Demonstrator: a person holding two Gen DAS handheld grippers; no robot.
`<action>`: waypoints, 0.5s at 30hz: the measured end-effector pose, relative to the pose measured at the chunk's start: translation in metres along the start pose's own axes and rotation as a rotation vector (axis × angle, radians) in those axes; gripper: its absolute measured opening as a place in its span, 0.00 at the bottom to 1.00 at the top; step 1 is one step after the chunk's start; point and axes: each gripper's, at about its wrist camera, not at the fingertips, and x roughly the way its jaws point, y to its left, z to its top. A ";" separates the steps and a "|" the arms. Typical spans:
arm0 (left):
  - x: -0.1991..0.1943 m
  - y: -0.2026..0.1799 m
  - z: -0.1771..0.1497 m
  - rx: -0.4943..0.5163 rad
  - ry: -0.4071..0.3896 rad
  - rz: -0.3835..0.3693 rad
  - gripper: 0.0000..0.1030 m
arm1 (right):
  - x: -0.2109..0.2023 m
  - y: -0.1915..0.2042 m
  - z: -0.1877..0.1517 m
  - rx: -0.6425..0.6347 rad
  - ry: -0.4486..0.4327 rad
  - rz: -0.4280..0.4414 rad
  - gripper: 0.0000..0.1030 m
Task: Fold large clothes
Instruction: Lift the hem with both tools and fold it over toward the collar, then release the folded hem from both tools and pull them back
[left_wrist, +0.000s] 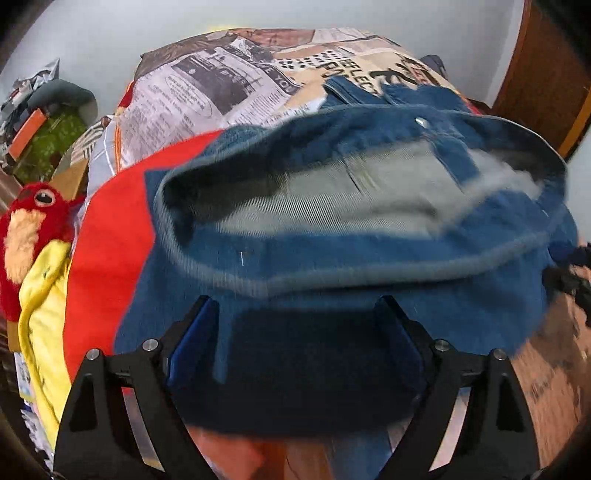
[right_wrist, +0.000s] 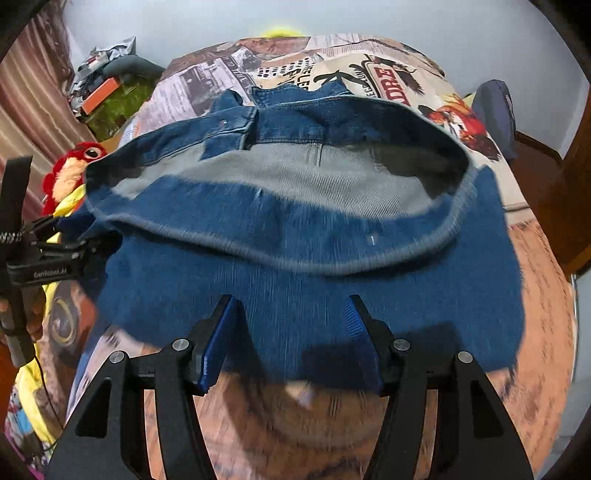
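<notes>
Jeans (right_wrist: 295, 258) lie on bedspread (right_wrist: 369, 70) (plush toy (right_wrist: 79, 162) leftward)

Blue denim jeans, waist end open on the bed

The jeans (left_wrist: 332, 266) lie spread on a bed, waistband gaping towards both cameras and showing the pale grey inner side. A metal button sits on the far waistband. The near denim edge is blurred; the legs run away behind.

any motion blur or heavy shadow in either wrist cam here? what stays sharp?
Left wrist view: the jeans are smeared by motion blur, worst at the waistband and right edge; the left gripper is sharp, its jaws apart, with a dark shadow on the denim between them. Right wrist view: jeans and bedspread streaked in the foreground; the right gripper is crisp. Both: strong fisheye bowing, dark corners.
</notes>
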 end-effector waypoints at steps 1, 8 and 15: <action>0.005 0.002 0.009 -0.007 -0.006 0.006 0.86 | 0.004 -0.003 0.009 -0.012 -0.010 -0.017 0.55; 0.007 0.044 0.095 -0.138 -0.112 0.127 0.86 | -0.002 -0.054 0.099 0.151 -0.148 -0.182 0.55; -0.033 0.064 0.105 -0.230 -0.224 0.037 0.86 | -0.034 -0.040 0.100 0.134 -0.240 -0.172 0.55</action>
